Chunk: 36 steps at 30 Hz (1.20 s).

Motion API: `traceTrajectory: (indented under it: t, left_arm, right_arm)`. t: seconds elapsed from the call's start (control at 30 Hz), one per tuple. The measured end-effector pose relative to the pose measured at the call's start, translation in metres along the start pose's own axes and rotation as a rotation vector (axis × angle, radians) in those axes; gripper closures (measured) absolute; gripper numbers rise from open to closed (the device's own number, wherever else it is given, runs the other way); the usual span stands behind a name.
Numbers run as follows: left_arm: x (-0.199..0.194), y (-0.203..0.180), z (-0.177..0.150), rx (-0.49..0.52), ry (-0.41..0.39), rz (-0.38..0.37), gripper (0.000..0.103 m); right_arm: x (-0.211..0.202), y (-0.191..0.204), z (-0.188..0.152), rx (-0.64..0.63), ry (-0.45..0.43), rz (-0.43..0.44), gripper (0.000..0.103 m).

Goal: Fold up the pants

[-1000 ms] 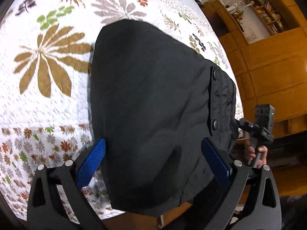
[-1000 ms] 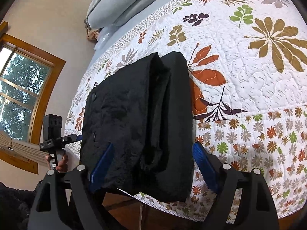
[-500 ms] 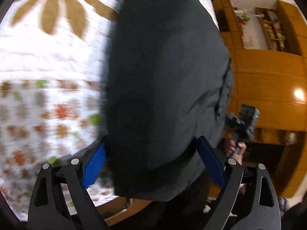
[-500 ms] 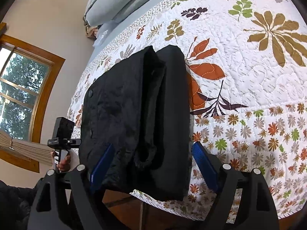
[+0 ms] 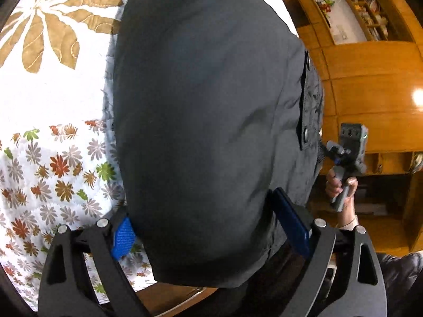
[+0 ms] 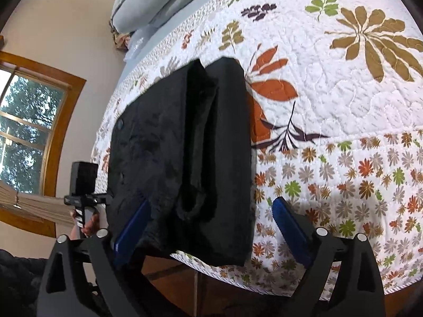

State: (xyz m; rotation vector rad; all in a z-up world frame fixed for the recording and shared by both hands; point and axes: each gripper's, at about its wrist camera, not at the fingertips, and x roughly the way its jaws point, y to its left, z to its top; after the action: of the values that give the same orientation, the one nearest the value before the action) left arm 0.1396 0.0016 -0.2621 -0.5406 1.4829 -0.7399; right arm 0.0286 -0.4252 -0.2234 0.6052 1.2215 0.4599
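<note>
Jaws of both the left gripper [image 5: 208, 233] and the right gripper [image 6: 208, 227] stand spread, straddling the pants' [image 6: 185, 153] lower-frame end; the pants run lengthwise toward the upper frame, about equally near both.

You are looking at a bed [image 6: 343, 100] wearing a white leaf-print quilt; folded black pants [image 6: 185, 158] are lying at its near edge, overhanging it slightly, and grey pillows [image 6: 158, 2] are resting at its far end.
</note>
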Motion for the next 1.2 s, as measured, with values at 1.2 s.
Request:
traceTrajectory:
  t: [1.2]
  left_arm:
    - [0.006,-0.011,0.01,-0.028,-0.01,0.032,0.008]
  right_arm:
    - [0.036,0.024,0.0,-0.078,0.03,0.097,0.029]
